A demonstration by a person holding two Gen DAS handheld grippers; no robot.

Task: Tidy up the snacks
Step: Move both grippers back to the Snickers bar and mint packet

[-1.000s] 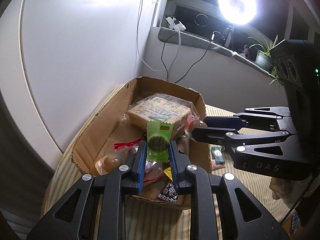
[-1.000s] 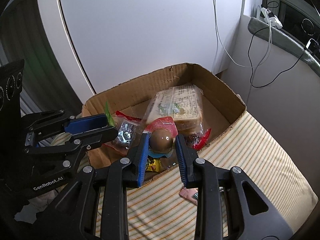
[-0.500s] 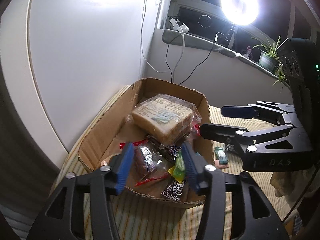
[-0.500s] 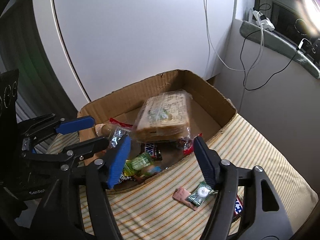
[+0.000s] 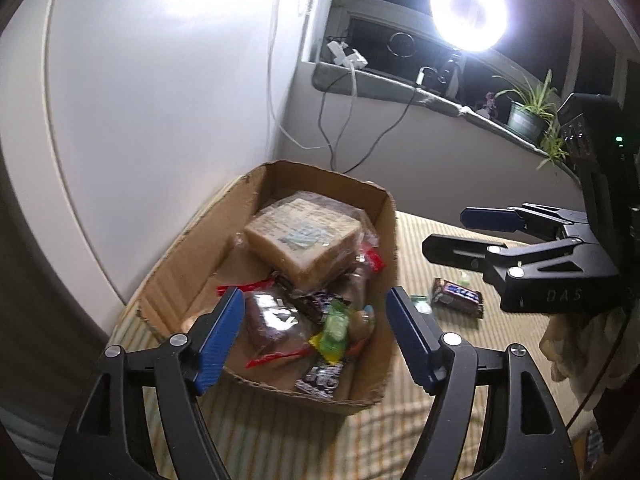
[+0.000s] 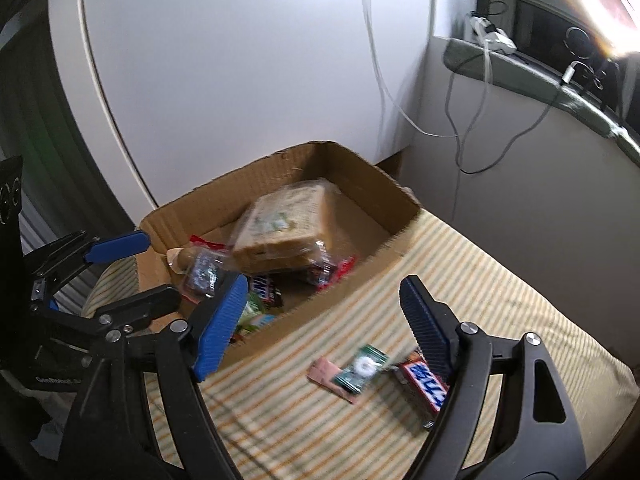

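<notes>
The snacks left to organize lie outside the box [image 6: 352, 168]: a chocolate bar [image 6: 424, 388], a green candy [image 6: 362, 368] and a small pink packet [image 6: 326, 374]. We see them on the striped cloth [image 6: 480, 280], just below and between the fingers of our right claw [image 6: 328, 320]. The bar is partly hidden behind the right finger of this claw. The other snacks are already in the box, ahead and to the left of the right claw: a wrapped bread [image 5: 304, 236] at the far end, and small packets heaped at the near end, under our left claw [image 5: 314, 316].

Both claws are wide open and hold nothing.

What can go wrong from here, in our judgement:
- The candy and the pink packet touch each other, so the right claw may take both together, or push one away while closing on the other.
- The packets are thin and flat on soft cloth. The fingers may pinch the cloth with them, or slide over the wrapper.
- The bar lies close to the finger, so a careless descent may knock it farther.
- The near heap in the box is high near the low wall; one more snack dropped there may roll out.
- The two claws are near each other and may collide over the box.
</notes>
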